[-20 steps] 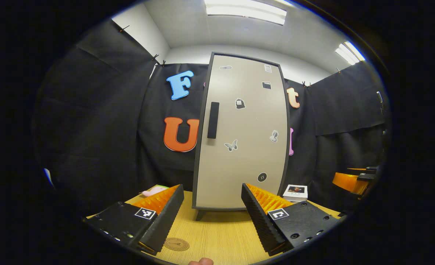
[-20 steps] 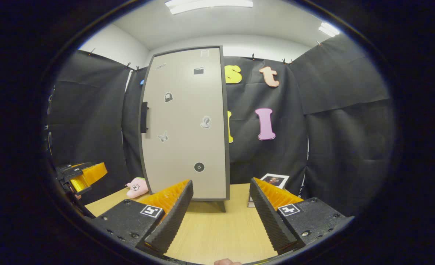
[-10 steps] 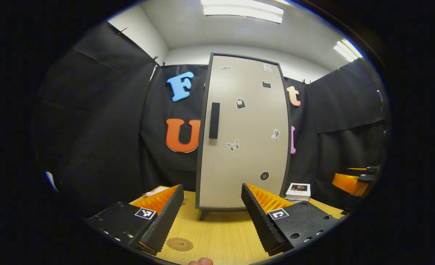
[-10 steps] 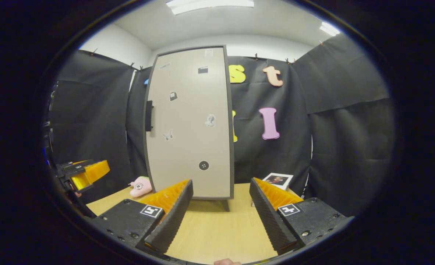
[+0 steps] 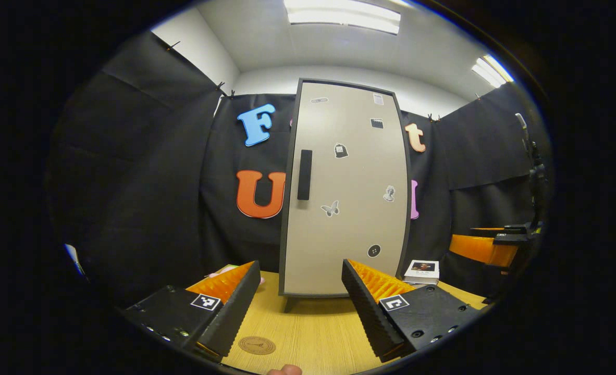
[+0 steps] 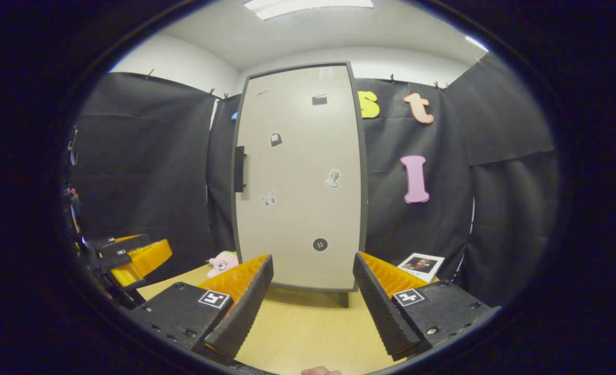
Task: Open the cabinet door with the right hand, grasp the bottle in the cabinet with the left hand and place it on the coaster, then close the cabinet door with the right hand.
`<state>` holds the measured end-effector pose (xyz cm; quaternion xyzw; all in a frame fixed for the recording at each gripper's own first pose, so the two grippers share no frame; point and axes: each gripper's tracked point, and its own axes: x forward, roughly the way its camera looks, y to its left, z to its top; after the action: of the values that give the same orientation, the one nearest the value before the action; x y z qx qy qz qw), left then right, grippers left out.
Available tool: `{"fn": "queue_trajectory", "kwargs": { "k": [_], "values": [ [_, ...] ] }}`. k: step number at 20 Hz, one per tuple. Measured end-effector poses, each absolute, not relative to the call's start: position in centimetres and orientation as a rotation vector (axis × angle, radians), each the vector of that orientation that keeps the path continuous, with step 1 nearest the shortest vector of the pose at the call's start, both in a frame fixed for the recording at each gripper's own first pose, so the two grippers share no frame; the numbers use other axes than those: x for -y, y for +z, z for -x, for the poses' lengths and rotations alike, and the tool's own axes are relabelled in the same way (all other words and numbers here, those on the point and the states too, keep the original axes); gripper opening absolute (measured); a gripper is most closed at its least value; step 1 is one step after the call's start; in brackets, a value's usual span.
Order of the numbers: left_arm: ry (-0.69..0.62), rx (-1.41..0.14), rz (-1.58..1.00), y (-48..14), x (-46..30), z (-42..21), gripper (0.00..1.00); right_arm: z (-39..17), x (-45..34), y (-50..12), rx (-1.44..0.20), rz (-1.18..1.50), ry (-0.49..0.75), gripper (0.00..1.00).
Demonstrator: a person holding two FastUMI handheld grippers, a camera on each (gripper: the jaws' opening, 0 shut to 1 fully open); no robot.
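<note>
So the tall beige cabinet with the dark frame (image 5: pixel 347 192) stands on the light wooden table (image 5: pixel 308 328), door closed, black vertical handle (image 5: pixel 304 174) on its left edge, so the bottle isn't visible. Both tools hang in front of it: the left gripper (image 5: pixel 300 297) has its fingers spread wide, holding nothing, same with the right gripper (image 6: pixel 313 297). The small round brown coaster (image 5: pixel 256 345) lies on the table just by the left gripper's left finger.
</note>
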<state>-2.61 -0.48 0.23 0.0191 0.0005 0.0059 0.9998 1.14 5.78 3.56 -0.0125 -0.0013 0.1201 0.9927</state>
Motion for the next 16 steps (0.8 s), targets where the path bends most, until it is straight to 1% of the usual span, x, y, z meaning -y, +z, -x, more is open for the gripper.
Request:
{"fn": "queue_trajectory", "kwargs": {
  "k": [1, 2, 4, 7, 8, 10, 11, 15, 16],
  "values": [
    [0.01, -0.005, -0.038, 0.1, 0.6, 2.8, 0.95, -1.9, -6.6, 4.1, -0.004, 0.022, 0.265, 0.95],
    [0.008, -0.008, -0.039, 0.0, 0.7, 3.0, 0.95, -2.8, -7.3, 4.8, -0.007, 0.027, 0.287, 0.99],
    [0.005, -0.015, -0.032, -0.1, 0.9, 3.4, 0.95, -4.6, -9.2, 6.3, 0.001, 0.043, 0.331, 0.99],
    [-0.019, -0.024, -0.02, -0.2, 2.0, 3.7, 0.95, -7.4, -12.9, 8.0, 0.001, 0.06, 0.402, 0.99],
    [-0.02, -0.019, -0.03, -0.1, 1.9, 3.9, 0.95, -8.3, -14.2, 8.7, 0.0, 0.065, 0.425, 0.95],
    [-0.023, -0.014, -0.048, 0.1, 2.2, 4.4, 0.95, -10.1, -16.2, 10.2, 0.005, 0.08, 0.449, 0.95],
    [-0.024, -0.01, -0.053, 0.2, 2.2, 4.5, 0.95, -11.1, -17.4, 10.9, 0.016, 0.082, 0.462, 0.99],
    [-0.022, -0.014, -0.056, 0.2, 1.9, 4.8, 0.95, -14.8, -21.7, 13.4, 0.027, 0.065, 0.502, 0.99],
    [-0.02, -0.017, -0.055, 0.1, 1.7, 4.9, 0.94, -15.7, -22.7, 13.7, 0.026, 0.069, 0.506, 0.95]
  ]
}}
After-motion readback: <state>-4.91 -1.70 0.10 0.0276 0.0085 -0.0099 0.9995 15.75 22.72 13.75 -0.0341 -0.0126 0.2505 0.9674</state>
